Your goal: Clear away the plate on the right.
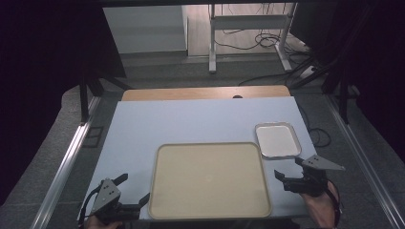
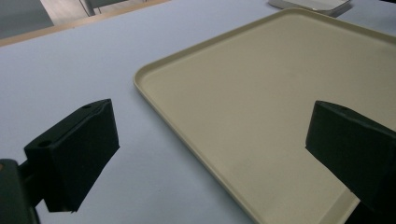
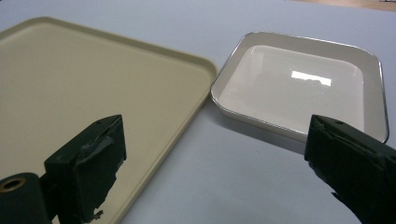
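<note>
A large beige tray [image 1: 210, 179] lies empty on the near middle of the pale blue table [image 1: 191, 119]. Just beyond its far right corner sits a small white square dish [image 1: 277, 140] with a metal rim, also empty. My left gripper [image 1: 134, 188] rests at the tray's near left corner, open, nothing between its jaws; the left gripper view has the beige tray [image 2: 261, 93] ahead. My right gripper [image 1: 289, 168] is open beside the tray's right edge, just short of the dish. In the right gripper view the white dish [image 3: 299, 86] lies ahead right and the tray [image 3: 79, 88] ahead left.
A wooden strip [image 1: 205, 92] runs along the table's far edge. Beyond it stand a metal desk frame [image 1: 248, 33] and floor cables. Dark curtains flank both sides. Metal rails [image 1: 67, 162] run along the floor left and right.
</note>
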The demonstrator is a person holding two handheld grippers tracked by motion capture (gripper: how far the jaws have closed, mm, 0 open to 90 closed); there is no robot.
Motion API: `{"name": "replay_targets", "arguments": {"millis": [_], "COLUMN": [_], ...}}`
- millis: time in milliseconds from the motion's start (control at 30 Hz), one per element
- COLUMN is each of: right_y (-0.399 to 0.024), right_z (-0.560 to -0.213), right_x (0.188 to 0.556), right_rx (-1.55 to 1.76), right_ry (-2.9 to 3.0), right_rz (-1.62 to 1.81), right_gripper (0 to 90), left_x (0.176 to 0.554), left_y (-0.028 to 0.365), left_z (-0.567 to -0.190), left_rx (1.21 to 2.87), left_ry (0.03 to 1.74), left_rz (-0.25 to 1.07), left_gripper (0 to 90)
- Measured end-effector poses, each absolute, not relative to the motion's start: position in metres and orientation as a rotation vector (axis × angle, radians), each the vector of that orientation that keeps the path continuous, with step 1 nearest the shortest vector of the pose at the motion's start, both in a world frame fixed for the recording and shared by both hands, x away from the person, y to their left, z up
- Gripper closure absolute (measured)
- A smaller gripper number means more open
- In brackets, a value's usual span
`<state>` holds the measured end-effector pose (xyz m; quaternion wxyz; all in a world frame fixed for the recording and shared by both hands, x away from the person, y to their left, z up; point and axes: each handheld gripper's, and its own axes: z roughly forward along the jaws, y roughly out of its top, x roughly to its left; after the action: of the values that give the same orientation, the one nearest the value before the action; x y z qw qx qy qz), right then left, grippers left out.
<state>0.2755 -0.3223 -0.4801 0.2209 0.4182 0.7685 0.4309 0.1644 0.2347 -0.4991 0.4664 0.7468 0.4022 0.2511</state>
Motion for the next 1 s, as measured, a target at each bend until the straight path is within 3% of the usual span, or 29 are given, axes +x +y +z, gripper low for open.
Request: {"name": "replay_targets", "arguments": {"millis": [1000], "right_y": [-0.338], "right_z": [-0.478], "right_x": [0.321], "right_rx": [1.244], "right_ry": [2.064], "right_rz": [1.125], "right_gripper": [4.3], "left_x": [0.164], "left_y": [0.235], "left_z": [-0.499], "left_rx": [1.835], "left_ry": [0.974], "left_rz": [0.608], "left_gripper": [1.7]}}
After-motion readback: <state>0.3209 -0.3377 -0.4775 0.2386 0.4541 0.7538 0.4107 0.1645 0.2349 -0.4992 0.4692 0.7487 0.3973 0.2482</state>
